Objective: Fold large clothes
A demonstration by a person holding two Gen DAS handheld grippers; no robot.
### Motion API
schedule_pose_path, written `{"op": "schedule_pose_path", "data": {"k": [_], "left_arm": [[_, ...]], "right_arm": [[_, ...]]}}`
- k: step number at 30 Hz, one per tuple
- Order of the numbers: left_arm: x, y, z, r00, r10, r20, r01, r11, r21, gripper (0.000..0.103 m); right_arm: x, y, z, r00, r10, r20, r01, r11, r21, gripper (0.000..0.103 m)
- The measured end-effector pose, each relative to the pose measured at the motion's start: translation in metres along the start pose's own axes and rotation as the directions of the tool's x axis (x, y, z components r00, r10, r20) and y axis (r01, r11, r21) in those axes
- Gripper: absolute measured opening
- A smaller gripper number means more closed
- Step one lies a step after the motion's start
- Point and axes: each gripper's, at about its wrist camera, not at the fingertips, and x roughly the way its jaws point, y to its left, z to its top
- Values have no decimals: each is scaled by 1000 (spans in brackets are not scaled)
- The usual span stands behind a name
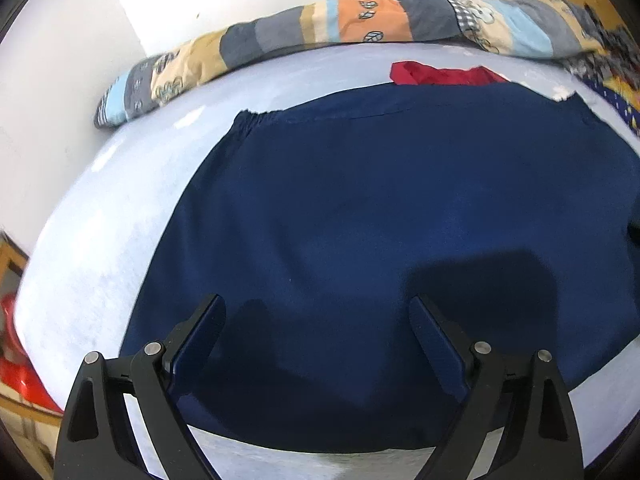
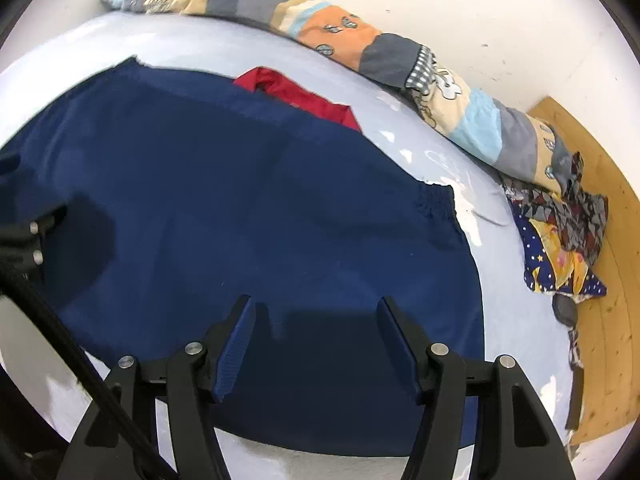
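A large navy blue garment (image 1: 380, 216) lies spread flat on a pale blue bed sheet (image 1: 100, 240). Its gathered hem shows at the far left in the left wrist view and at the right in the right wrist view (image 2: 432, 204). My left gripper (image 1: 318, 308) is open and empty, just above the garment's near edge. My right gripper (image 2: 316, 308) is open and empty above the garment (image 2: 240, 200) near its near right edge. The left gripper's body shows at the left edge of the right wrist view (image 2: 28, 240).
A red garment (image 1: 440, 74) lies beyond the navy one, also in the right wrist view (image 2: 304, 96). A rolled patchwork quilt (image 1: 320, 28) runs along the white wall. Patterned clothes (image 2: 560, 248) lie at the bed's right end by a wooden board (image 2: 608, 280). A red object (image 1: 16, 360) sits left of the bed.
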Motion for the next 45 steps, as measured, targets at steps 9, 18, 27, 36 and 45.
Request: {"op": "schedule_pose_path", "data": {"k": [9,18,27,36,45], "left_arm": [[-22,17,15,994,19,105,-15,999,-43,92],[-17,3,16,993,-99,69,102,994,-48,92],[-27,-35,18,981,-173,94,169,985,45,92],[-28,-34,16,980,-172,96,167,984,64,92],[-29,-39,15,981,-166,104,158,984,80,92]], "right_arm": [[-3,-52,1,1000,13,-10,-11,988,154,67],[30,-211,-54,940,341,-4,-261,726,636,70],[72,-266,-131,817,565,118,-409,422,809,70],[96,-227,-117,698,702,142,-501,338,796,76],[125,-209,-73,641,733,226,-628,333,704,77]]}}
